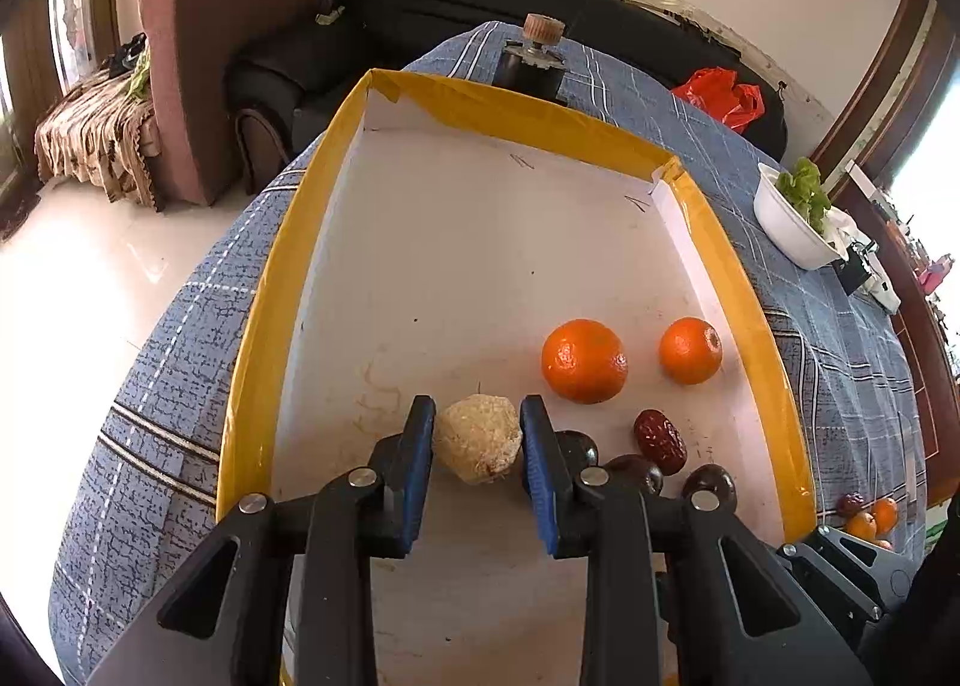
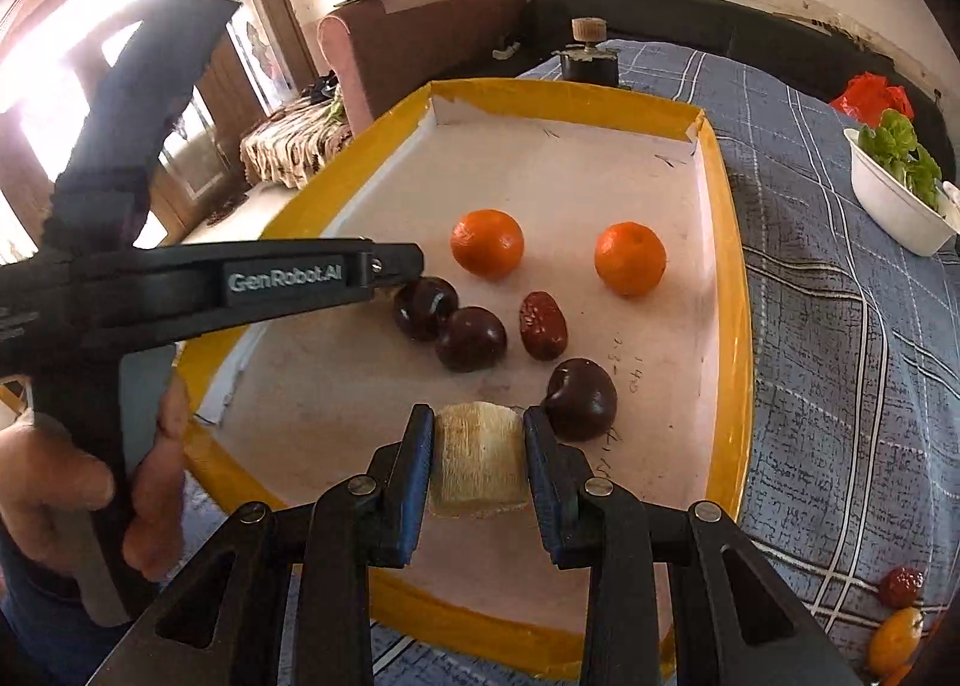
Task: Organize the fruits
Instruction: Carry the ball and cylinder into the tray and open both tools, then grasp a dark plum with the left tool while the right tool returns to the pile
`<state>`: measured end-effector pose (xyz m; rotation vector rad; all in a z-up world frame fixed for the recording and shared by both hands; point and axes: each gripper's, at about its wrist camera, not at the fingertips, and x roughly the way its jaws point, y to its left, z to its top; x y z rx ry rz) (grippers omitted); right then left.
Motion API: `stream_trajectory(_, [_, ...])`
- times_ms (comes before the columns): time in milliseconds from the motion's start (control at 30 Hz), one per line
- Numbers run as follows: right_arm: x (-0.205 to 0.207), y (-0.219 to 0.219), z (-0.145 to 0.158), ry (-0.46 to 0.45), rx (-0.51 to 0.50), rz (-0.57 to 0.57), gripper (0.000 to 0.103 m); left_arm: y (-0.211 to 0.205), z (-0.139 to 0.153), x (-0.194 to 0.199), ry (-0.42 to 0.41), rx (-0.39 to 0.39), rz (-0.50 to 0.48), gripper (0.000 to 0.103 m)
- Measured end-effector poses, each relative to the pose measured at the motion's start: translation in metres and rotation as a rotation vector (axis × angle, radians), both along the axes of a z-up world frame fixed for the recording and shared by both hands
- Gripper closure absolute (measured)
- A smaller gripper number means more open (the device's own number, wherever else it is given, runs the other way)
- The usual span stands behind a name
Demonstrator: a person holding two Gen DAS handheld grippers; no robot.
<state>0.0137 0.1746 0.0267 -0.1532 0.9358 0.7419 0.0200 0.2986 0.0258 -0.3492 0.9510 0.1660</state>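
right gripper [image 2: 479, 449] | clamps fibrous chunk [image 2: 479, 461] | fibres run lengthwise between pads

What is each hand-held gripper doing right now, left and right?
Left hand-held gripper: shut on a pale fibrous ball.
Right hand-held gripper: shut on a pale fibrous block.

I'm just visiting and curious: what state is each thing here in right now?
Left hand-held gripper: shut on a pale fibrous lump.
Right hand-held gripper: shut on a pale fibrous block.
Yellow-rimmed tray: open, on the tablecloth.
Two oranges: whole, lying apart in the tray.
Three dark fruits: loose in the tray.
Red date: wrinkled, lying in the tray.
White bowl: holding green leaves.
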Motion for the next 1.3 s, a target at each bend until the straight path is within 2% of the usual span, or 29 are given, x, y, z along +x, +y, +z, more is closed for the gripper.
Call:
stream_trajectory(367, [-0.004, 0.0, 0.0, -0.024, -0.007, 0.007, 0.069, -0.003, -0.001, -0.001, -0.01, 0.038, -0.004, 0.073])
stream_trajectory(433, [-0.004, -0.002, 0.002, -0.023, -0.001, 0.002, 0.069, -0.003, 0.0, -0.001, -0.016, 0.035, -0.007, 0.067])
stream_trajectory(600, [-0.009, -0.011, 0.013, -0.028, 0.039, -0.007, 0.069, -0.006, 0.004, -0.003, -0.034, 0.028, -0.014, 0.06])
stream_trajectory(833, [-0.021, -0.029, 0.03, -0.038, 0.089, -0.017, 0.068, -0.021, 0.024, -0.021, -0.112, 0.092, -0.005, 0.053])
stream_trajectory(1067, [-0.029, -0.061, 0.039, -0.001, 0.153, -0.039, 0.068, -0.049, 0.045, -0.043, -0.211, 0.171, -0.003, 0.045])
stream_trajectory(1133, [-0.032, -0.072, 0.043, -0.004, 0.163, -0.055, 0.068, -0.058, 0.049, -0.049, -0.232, 0.186, -0.008, 0.042])
stream_trajectory(1300, [-0.037, -0.1, 0.052, -0.019, 0.193, -0.093, 0.067, -0.082, 0.056, -0.058, -0.266, 0.217, -0.044, 0.039])
